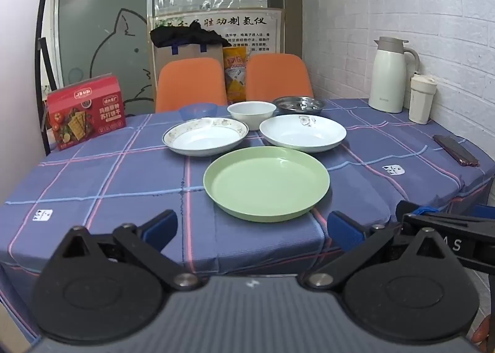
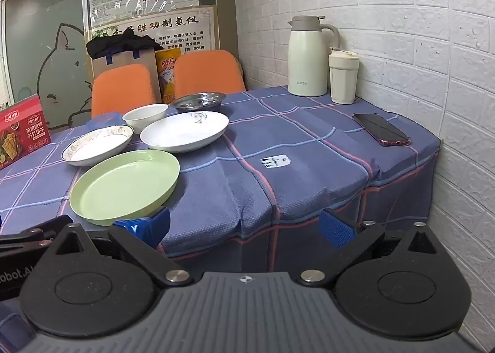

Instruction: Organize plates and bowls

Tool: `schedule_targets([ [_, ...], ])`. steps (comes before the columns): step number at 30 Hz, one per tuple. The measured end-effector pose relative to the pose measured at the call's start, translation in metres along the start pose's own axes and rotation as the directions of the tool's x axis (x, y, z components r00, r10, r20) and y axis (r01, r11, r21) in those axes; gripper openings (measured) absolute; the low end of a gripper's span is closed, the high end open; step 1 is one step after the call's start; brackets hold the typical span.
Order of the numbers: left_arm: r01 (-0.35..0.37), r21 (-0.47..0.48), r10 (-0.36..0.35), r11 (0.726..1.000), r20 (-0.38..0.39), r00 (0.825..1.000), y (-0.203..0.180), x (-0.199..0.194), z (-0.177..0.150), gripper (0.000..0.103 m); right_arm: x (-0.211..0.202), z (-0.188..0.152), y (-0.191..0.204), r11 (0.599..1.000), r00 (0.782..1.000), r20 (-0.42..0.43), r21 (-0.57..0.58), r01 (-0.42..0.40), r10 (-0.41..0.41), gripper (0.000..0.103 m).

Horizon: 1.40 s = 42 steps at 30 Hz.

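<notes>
- I hold my left gripper (image 1: 252, 227) spread wide with nothing between its blue pads, short of the table's near edge and pointing at the green plate (image 1: 266, 184).
- My right gripper (image 2: 246, 226) is also released and empty; its left pad (image 2: 145, 227) sits just in front of the green plate's near rim.
- The green plate lies flat on the blue checked tablecloth (image 1: 108, 179), closest to me of all the dishes.
- Behind the green plate to the left is the floral-rimmed plate (image 1: 205, 140); behind it to the right, the white plate (image 1: 302, 132).
- Farther behind the green plate stand the white bowl (image 1: 251, 113), the blue bowl (image 1: 198, 111) to the left and the steel bowl (image 1: 299, 104) to the right.
- Well right of the green plate lies a phone (image 2: 381, 129); a cracker box (image 1: 86, 111) stands well to its left.
</notes>
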<state>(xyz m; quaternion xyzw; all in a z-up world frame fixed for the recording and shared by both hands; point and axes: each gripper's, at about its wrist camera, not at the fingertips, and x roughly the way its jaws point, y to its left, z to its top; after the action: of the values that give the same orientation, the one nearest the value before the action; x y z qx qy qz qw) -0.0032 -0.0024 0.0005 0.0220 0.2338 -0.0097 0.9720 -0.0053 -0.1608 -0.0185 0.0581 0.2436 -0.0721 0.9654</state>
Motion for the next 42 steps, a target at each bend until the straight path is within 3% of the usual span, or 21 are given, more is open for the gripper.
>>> schedule_targets([
  [42, 0.008, -0.007, -0.008, 1.0, -0.021, 1.0, 0.0046, 0.0054, -0.0029, 0.103, 0.0019, -0.0029, 0.0011, 1.0, 1.0, -0.012, 0.006, -0.004, 0.004, 0.091],
])
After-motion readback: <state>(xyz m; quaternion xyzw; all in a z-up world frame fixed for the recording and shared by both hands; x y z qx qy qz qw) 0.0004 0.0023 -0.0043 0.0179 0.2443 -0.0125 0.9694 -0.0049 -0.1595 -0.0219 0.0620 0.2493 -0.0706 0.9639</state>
